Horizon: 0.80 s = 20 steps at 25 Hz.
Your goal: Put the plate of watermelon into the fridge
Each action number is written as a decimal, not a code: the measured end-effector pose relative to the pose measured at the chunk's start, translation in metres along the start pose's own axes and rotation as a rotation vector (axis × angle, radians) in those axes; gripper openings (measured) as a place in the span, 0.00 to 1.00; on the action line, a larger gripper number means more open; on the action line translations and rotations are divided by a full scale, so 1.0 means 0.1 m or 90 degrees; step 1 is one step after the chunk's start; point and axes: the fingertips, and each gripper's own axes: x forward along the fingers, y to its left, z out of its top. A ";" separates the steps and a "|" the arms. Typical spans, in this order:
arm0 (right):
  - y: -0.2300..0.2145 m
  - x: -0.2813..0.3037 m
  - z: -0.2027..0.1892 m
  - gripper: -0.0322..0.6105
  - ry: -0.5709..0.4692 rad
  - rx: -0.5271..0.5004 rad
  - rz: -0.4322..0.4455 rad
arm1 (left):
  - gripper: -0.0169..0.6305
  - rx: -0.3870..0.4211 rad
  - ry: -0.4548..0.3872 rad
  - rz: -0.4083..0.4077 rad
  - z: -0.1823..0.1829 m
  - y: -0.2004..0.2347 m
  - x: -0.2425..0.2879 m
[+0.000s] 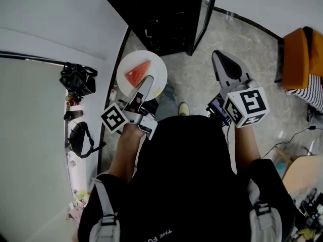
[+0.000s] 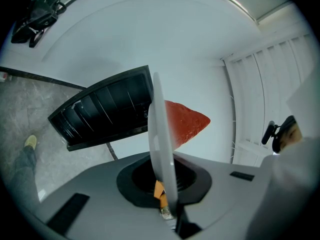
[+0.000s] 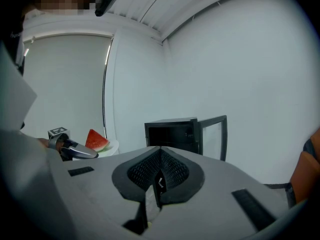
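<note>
The left gripper (image 1: 146, 82) pinched the near rim of the round white plate (image 1: 157, 67), its red watermelon wedge (image 1: 138, 73) just beyond the fingers. The right gripper (image 1: 219, 57) was closed on nothing.

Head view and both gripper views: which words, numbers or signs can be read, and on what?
"THE FU", upside down, cut off: person's black shirt.
Cubes on left gripper and right gripper: square code patterns, no letters.
Plate, fridge: no print visible.
</note>
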 end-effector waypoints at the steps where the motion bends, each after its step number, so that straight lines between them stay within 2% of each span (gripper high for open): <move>1: 0.00 0.00 0.00 0.06 0.000 -0.001 0.000 | 0.06 0.000 0.000 0.000 0.00 0.01 0.00; 16: -0.11 -0.14 -0.02 0.06 -0.009 -0.021 -0.036 | 0.06 0.013 0.011 -0.012 -0.03 0.02 -0.02; 18: -0.18 -0.03 -0.04 0.06 -0.004 -0.018 -0.040 | 0.06 0.009 0.009 -0.007 0.05 0.10 0.03; 20: -0.29 0.31 0.00 0.06 0.010 -0.015 -0.039 | 0.06 0.000 0.007 0.005 0.31 0.25 0.19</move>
